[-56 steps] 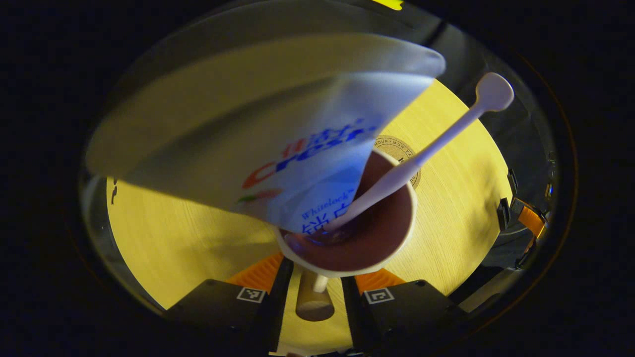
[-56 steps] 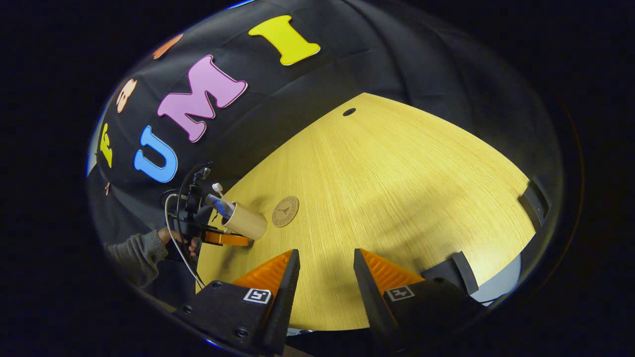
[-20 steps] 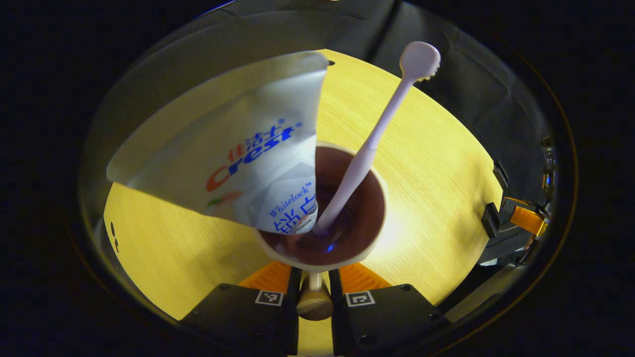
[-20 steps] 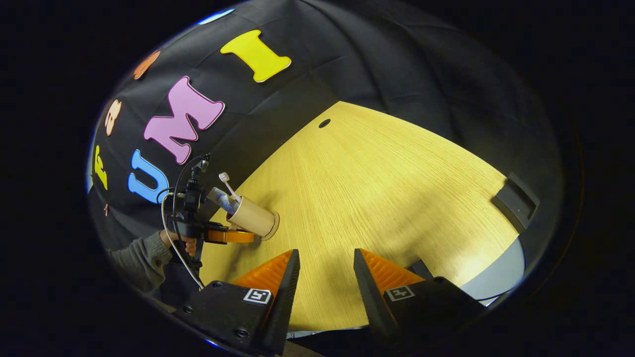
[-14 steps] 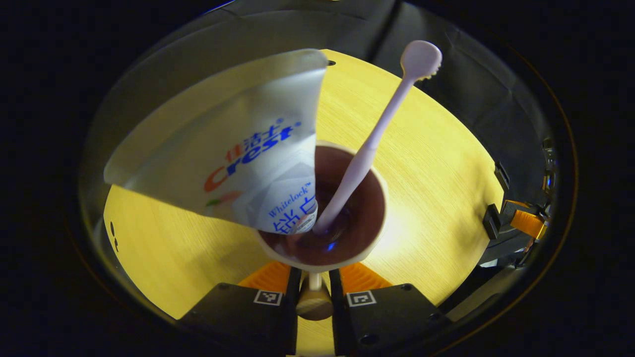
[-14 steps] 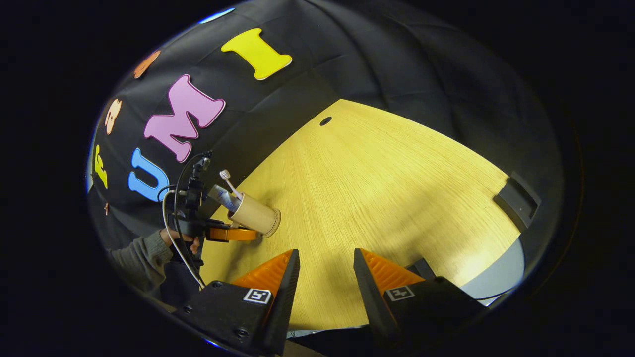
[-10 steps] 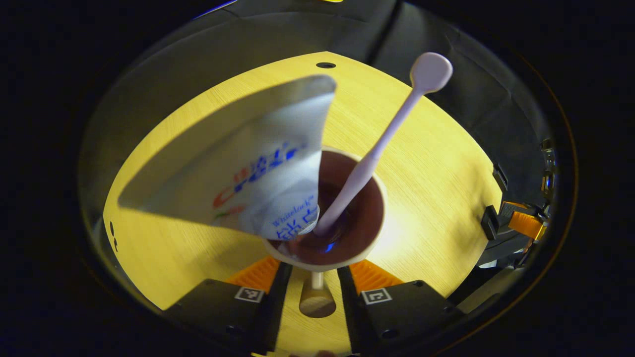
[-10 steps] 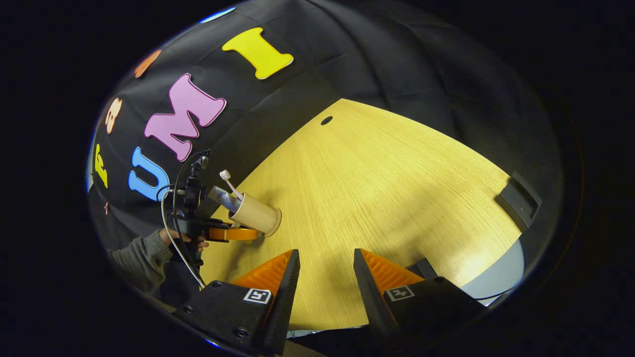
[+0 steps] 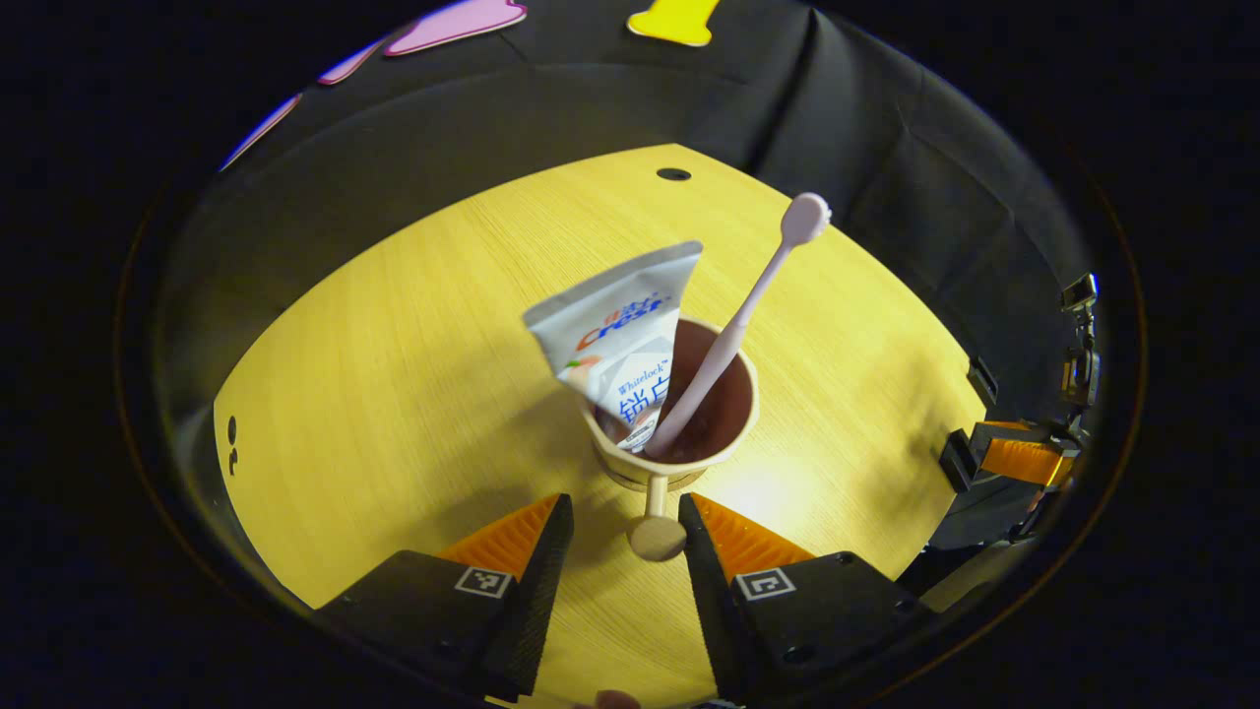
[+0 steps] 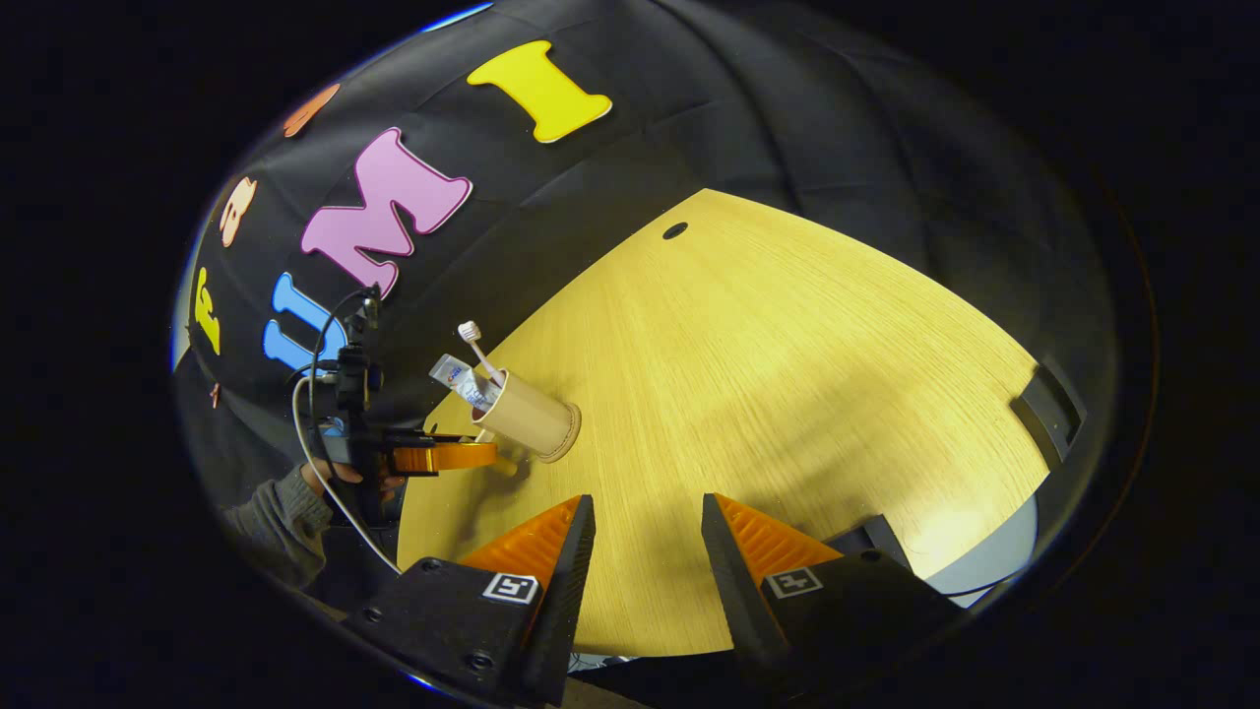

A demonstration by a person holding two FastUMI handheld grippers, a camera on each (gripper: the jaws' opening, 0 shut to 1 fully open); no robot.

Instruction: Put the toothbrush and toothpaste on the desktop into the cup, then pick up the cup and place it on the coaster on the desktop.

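Two grippers were there, and both had their fingers spread with nothing between them. In the left gripper view, the left gripper [image 9: 617, 532] sat low and near, with its fingers apart. The little round knob of the cup's handle [image 9: 658, 537] was in the gap between the fingers, but the fingers did not press on it. So the cup was let go.

Just past the fingers stood the cup [image 9: 675, 463]. It stood up straight on the yellow wooden surface [image 9: 394, 374]. The toothpaste [image 9: 620, 350] leaned in the cup on one side, with its flat end sticking up. The toothbrush [image 9: 743, 315] leaned in the cup on the other side, with its head up high.

In the right gripper view, the right gripper [image 10: 640, 537] was held over the surface, well apart from the cup [image 10: 527, 418]. A thin round rim showed under the cup's bottom there. That looked like the coaster [image 10: 568, 443], but it was small and hard to tell for sure. Beside the cup was the other gripper, held by a hand in a grey sleeve [image 10: 281, 507].

I think the job was nearly all done. The toothbrush and the toothpaste were in the cup. The cup seemed to be on the coaster. What was left, I think, was to pull the left gripper away and not bump the handle.
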